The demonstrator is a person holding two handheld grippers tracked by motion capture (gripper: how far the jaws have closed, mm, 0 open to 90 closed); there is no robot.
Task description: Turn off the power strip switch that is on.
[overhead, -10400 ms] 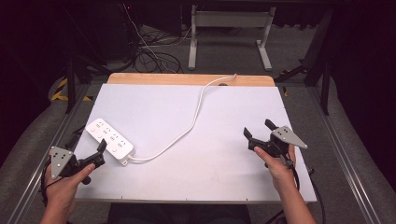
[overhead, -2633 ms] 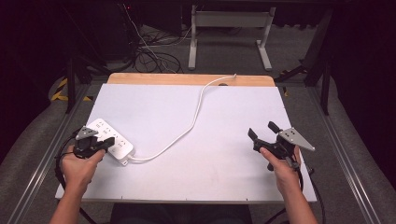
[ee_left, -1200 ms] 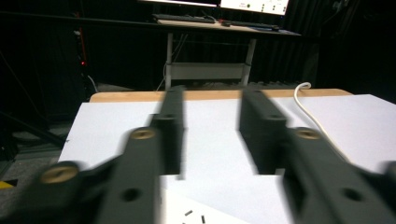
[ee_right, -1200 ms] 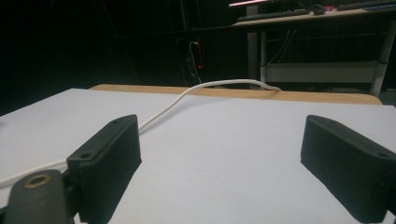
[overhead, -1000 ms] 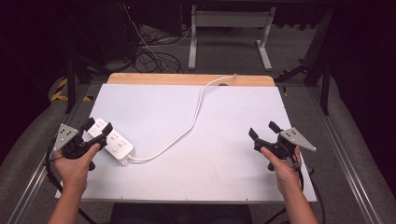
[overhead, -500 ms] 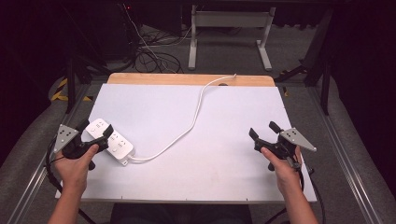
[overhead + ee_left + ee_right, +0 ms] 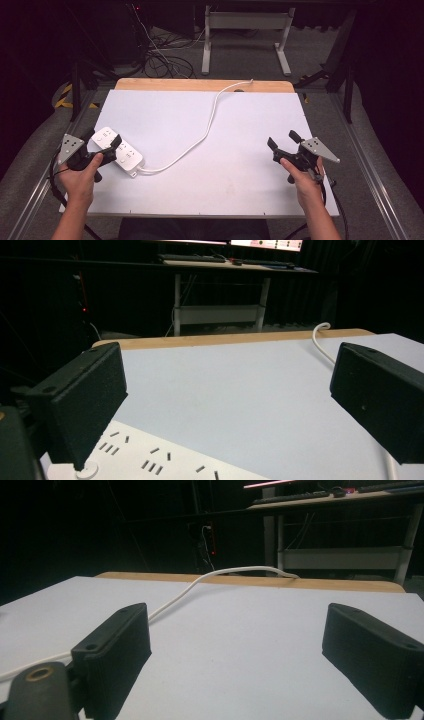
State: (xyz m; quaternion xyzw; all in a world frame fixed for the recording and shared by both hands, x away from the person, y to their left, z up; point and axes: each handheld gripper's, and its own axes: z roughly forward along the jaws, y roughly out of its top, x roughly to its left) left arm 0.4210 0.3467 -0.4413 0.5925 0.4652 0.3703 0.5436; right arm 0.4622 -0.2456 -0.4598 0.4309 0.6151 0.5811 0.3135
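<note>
Change since a second ago: left gripper (image 7: 102,145) having just been spreading its jaws, now standing wide about the near end of the power strip (image 7: 119,152); strip lying where it lay; both hands keeping their places.
Change over ten seconds: left hand (image 7: 80,172) sitting farther in and up at the strip's end, no longer off at the worktop's near-left corner.
Left jaws: gaping wide, straddling the strip's end; in the left gripper view, left jaw hanging over the strip's (image 7: 165,460) socket face, right jaw standing well off to the side above the cord; contact with the strip impossible to tell; nothing being pinched.
Right gripper (image 7: 284,140): resting at the worktop's right side, jaws spread wide, holding nothing, white surface showing between them.
Power strip: lying flat and slanted at the left of the white worktop (image 7: 235,130).
Cord (image 7: 207,127): running from the strip's near end, curving up across the worktop to the wooden far edge (image 7: 200,84).
</note>
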